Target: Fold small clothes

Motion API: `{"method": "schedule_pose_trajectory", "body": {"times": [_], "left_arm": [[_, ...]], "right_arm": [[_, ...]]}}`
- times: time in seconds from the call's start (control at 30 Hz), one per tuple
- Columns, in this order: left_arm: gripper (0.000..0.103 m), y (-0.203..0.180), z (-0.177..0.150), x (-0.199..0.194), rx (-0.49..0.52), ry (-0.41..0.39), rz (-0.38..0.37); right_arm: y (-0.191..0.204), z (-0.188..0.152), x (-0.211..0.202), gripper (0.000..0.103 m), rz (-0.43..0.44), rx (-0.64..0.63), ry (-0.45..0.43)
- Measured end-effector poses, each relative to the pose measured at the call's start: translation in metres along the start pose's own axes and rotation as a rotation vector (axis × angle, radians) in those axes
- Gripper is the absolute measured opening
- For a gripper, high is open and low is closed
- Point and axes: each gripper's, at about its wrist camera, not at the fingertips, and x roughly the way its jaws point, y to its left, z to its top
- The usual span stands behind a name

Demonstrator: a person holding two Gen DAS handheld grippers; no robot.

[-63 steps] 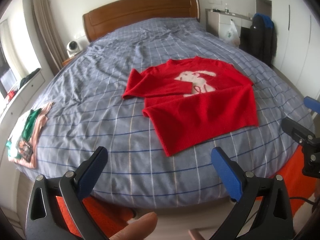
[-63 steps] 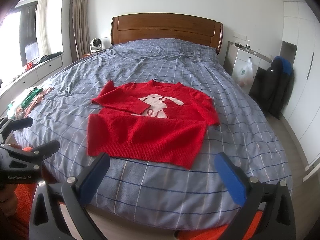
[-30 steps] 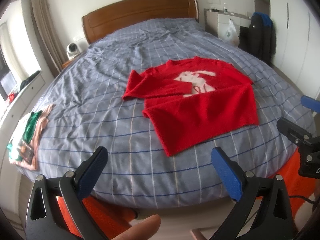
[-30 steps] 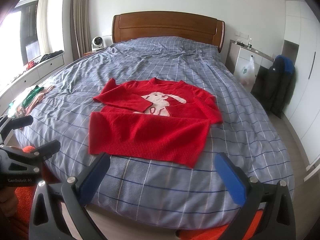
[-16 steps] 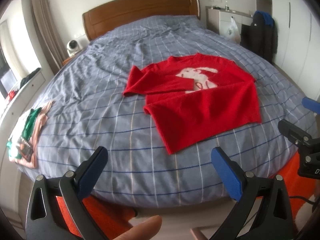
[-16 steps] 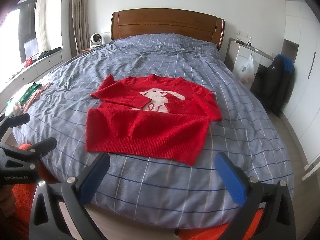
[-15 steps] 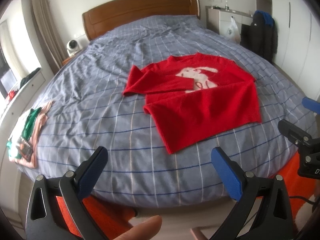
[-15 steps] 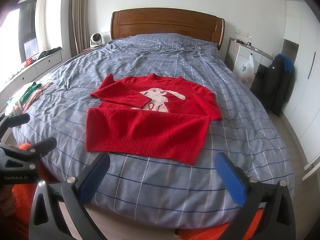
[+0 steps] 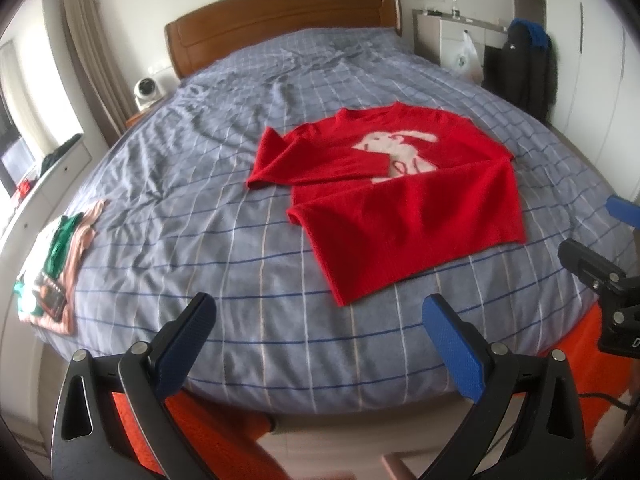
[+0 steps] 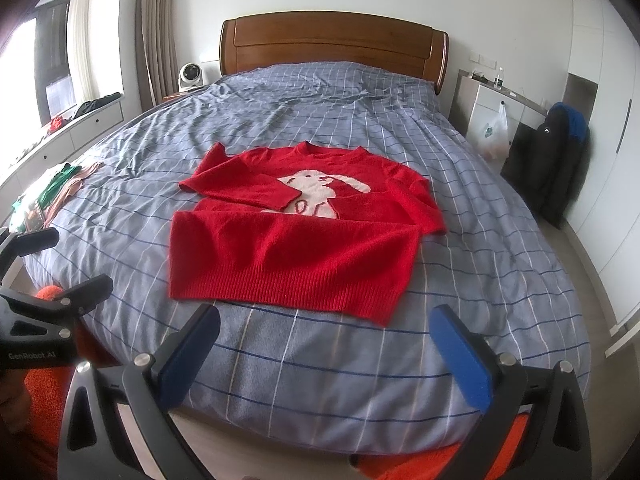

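Right wrist view — red sweater [image 10: 296, 240] flat on bed [image 10: 480, 240], one sleeve folded across; both jaws released.

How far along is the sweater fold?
Done: both sleeves of the red sweater lie folded across its front. In hand: nothing; the left gripper and right gripper are open, short of the hem. Left: folding the body. A folded pile sits at the bed's edge.

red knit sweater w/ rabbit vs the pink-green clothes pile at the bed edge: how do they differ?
The red knit sweater lies mid-bed, sleeves folded in; the pink and green clothes pile sits at the left edge. The sweater is one plain red garment with a white rabbit; the pile shows several colours. Both rest on the blue checked bedspread, untouched.
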Motion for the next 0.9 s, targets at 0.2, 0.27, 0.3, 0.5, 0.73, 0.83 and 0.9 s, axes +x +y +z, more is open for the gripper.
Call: {"method": "schedule_pose_trajectory", "body": {"times": [0.2, 0.27, 0.3, 0.5, 0.73, 0.83, 0.9], "left_arm": [[0.103, 0.0007, 0.0004, 0.0005, -0.001, -0.005, 0.0], [0.103, 0.001, 0.0005, -0.0006, 0.001, -0.009, 0.001], [0.103, 0.0009, 0.0005, -0.0014, 0.003, -0.012, 0.001], [0.103, -0.001, -0.0005, -0.0027, 0.01, -0.014, 0.0], [0.103, -0.0025, -0.0014, -0.0028, 0.008, -0.011, -0.001], [0.103, -0.0024, -0.0015, -0.0029, 0.009, -0.01, -0.002], [0.103, -0.0027, -0.002, -0.0026, 0.009, -0.009, -0.003]], "right_arm": [[-0.0008, -0.001, 0.0, 0.103, -0.002, 0.001, -0.004], [-0.0008, -0.0015, -0.0001, 0.103, -0.003, 0.002, -0.004], [-0.0014, -0.0003, -0.0006, 0.103, -0.002, 0.002, -0.003], [-0.002, -0.0003, -0.0007, 0.103, -0.002, 0.002, -0.003], [-0.0028, -0.0001, -0.0022, 0.103, -0.001, 0.001, 0.002], [-0.0028, -0.0004, -0.0021, 0.103, -0.001, 0.001, 0.002], [-0.0028, -0.0003, -0.0019, 0.103, -0.001, 0.001, 0.002]]}}
